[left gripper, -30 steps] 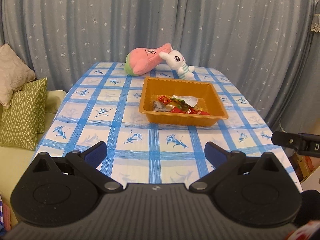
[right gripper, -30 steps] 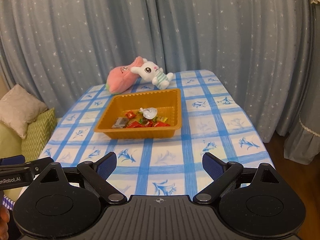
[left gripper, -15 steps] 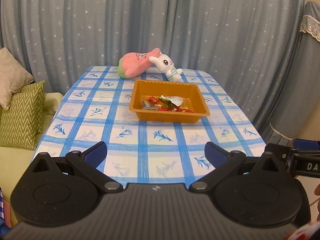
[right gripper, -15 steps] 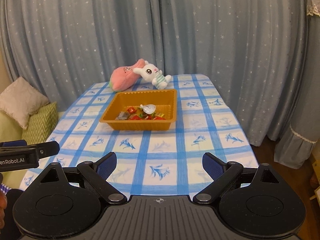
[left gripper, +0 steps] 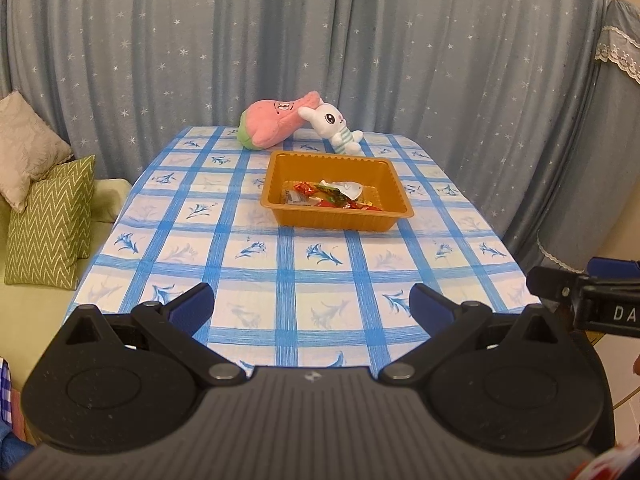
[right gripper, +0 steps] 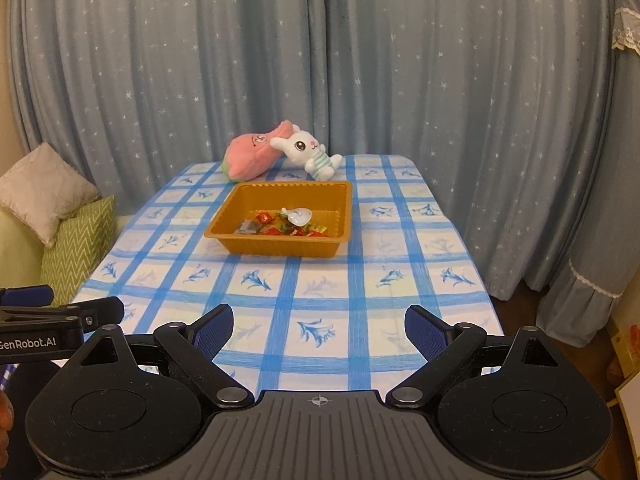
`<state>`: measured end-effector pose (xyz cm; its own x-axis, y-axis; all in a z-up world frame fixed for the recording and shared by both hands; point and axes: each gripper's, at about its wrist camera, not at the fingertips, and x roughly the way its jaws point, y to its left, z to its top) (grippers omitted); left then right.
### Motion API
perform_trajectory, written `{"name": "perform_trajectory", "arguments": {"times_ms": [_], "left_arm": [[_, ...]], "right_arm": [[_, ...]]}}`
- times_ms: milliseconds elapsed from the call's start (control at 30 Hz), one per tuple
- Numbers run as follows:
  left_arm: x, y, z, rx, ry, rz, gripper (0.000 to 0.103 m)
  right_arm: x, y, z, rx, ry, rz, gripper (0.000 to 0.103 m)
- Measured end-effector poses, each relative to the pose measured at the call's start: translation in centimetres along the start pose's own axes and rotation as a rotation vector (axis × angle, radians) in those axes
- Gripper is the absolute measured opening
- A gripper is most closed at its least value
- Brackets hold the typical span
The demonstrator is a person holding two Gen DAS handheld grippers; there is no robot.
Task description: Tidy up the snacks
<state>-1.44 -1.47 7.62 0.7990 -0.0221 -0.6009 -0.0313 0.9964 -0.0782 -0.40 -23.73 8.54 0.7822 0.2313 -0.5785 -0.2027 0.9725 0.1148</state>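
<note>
orange tray mid-table — snacks inside, both grippers' fingers spread wide, near edge

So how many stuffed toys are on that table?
2, both at the table's far end behind the orange tray: a pink plush on the left, and a white bunny leaning against it.

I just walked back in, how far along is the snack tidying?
Done: the snack packets all lie inside the orange tray; none shows loose on the tablecloth. In hand: nothing, since left gripper and right gripper are open, short of the tray. Left: apparently nothing.
</note>
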Motion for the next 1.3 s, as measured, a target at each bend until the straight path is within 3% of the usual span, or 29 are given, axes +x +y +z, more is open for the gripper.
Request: {"name": "perform_trajectory", "arguments": {"times_ms": [1300], "left_arm": [[-0.05,-0.11,-0.04,-0.001,-0.001,0.001,0.103]], "right_arm": [[-0.12,0.06,0.15,-0.003,-0.006,0.005,0.092]]}}
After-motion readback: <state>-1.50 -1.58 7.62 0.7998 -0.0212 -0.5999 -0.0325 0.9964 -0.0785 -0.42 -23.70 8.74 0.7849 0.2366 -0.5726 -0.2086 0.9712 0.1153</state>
